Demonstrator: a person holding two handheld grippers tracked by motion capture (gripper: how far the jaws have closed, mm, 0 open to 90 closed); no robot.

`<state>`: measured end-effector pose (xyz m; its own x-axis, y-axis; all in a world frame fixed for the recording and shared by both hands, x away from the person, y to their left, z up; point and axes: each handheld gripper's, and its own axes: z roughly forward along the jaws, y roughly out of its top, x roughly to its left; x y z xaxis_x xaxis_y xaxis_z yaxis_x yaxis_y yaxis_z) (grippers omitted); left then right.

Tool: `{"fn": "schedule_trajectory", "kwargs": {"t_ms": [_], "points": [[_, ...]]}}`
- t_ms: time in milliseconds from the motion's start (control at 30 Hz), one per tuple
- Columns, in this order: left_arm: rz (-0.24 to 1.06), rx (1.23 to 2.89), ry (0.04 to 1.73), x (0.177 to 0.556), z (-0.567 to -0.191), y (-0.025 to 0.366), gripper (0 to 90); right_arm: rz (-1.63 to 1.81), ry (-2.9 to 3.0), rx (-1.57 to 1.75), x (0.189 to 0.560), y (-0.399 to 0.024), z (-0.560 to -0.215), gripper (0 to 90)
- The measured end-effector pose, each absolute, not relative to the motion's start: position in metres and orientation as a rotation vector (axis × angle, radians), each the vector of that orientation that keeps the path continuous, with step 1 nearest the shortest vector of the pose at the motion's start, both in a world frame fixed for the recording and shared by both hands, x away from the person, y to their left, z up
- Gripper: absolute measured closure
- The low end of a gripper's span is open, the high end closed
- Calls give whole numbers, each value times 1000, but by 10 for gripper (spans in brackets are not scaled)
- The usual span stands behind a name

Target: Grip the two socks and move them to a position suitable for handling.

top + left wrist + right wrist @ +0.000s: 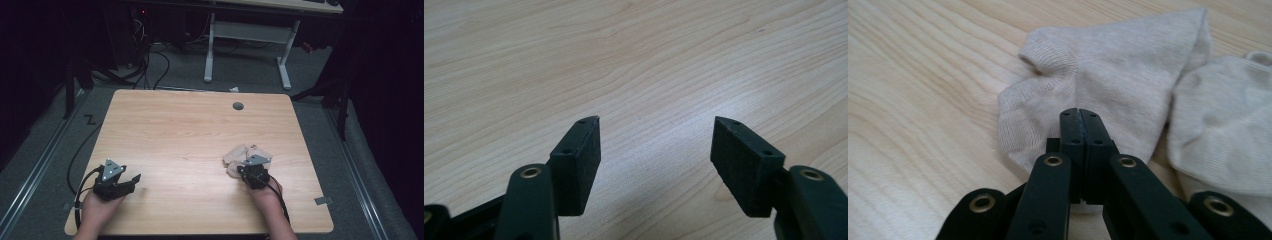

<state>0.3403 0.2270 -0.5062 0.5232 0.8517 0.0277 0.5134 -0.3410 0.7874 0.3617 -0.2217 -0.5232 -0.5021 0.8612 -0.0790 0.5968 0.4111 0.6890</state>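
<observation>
Two beige socks lie crumpled together on the wooden table (190, 130), toward its right front. One sock (1118, 65) spreads out just past my right gripper (1080, 111), and the other sock (1228, 130) lies to its right. The right gripper's jaws are pressed flat together above the near sock's edge, and no fabric shows between the tips. From above, the right gripper (242, 169) sits at the near side of the socks (247, 154). My left gripper (135, 182) rests at the table's left front, jaws open. Bare wood shows between the left gripper (656, 120) pads.
A round grey grommet (238, 106) is set in the table near its far edge. A white desk frame (247, 47) and cables stand on the floor beyond the table. A small grey tag (323, 200) lies near the front right corner.
</observation>
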Motion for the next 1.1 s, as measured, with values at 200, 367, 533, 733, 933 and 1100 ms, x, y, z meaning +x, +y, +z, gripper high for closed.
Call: {"fn": "schedule_trajectory", "kwargs": {"t_ms": [200,367,533,733,933,1100], "points": [[575,2011,1113,341,-507,228,369,866,2287,1197,356,-212,-523,900],[572,2017,1110,341,-507,228,368,883,2320,1159,352,-202,-523,900],[568,2017,1110,341,-507,228,368,893,2347,1120,348,-193,-524,899],[571,2018,1110,341,-508,228,368,905,2378,1073,344,-184,-524,899],[572,2018,1110,341,-508,228,368,923,2406,1045,341,-177,-524,897],[571,2017,1111,341,-508,228,368,939,2434,1008,336,-168,-524,895]]}}
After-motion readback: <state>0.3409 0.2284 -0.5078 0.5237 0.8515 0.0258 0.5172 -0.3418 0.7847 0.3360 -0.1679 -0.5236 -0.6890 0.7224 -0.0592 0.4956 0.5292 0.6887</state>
